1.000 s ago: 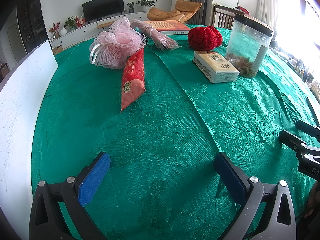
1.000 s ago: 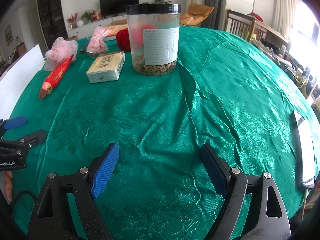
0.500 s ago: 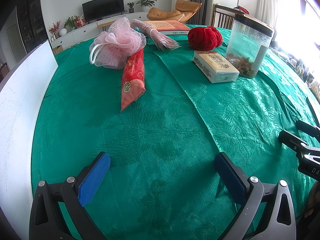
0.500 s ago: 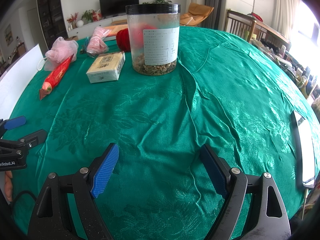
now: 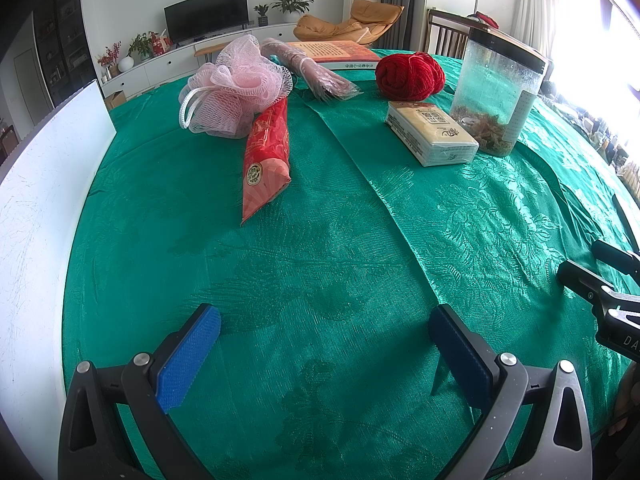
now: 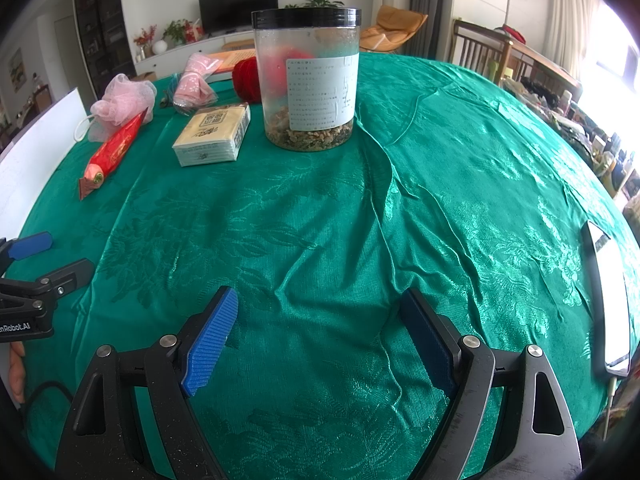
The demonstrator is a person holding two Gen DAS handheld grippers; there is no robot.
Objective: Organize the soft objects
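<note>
- From the left wrist view I see my left gripper [image 5: 324, 334] with its jaws spread wide, nothing between the blue pads [image 5: 188, 356], low over bare cloth near the table's edge.
- Soft things ahead of it, well apart from the gripper: one pink mesh bath pouf [image 5: 236, 86], one ball of red yarn [image 5: 410, 76], one clear bag of pink fabric [image 5: 316, 74] lying between them at the far side.
- One red paper packet [image 5: 266, 156] lies with its far end touching the pouf; one tissue pack [image 5: 432, 134] sits just beside one clear jar [image 5: 498, 92] with a black lid.
- One book [image 5: 336, 54] lies behind the bag; a white board [image 5: 40, 208] stands along the left edge. The right gripper [image 5: 600, 276] pokes in at the right border.
- The surface is a round table under a green patterned tablecloth [image 5: 320, 248]; beyond it a TV [image 5: 206, 12], plants and an orange lounge chair [image 5: 348, 24].
- From the right wrist view my right gripper [image 6: 318, 320] is likewise gaping, holding nothing, over wrinkled cloth.
- Here I count the same one jar [image 6: 308, 80] straight ahead, tissue pack [image 6: 214, 134] just left of it, yarn [image 6: 247, 78] partly hidden behind the jar, then bag [image 6: 196, 80], pouf [image 6: 122, 104] and packet [image 6: 114, 152] further left.
- One phone [image 6: 610, 300] lies at the right edge; the left gripper [image 6: 44, 260] shows at the left border, with wooden chairs [image 6: 480, 46] beyond the table.
</note>
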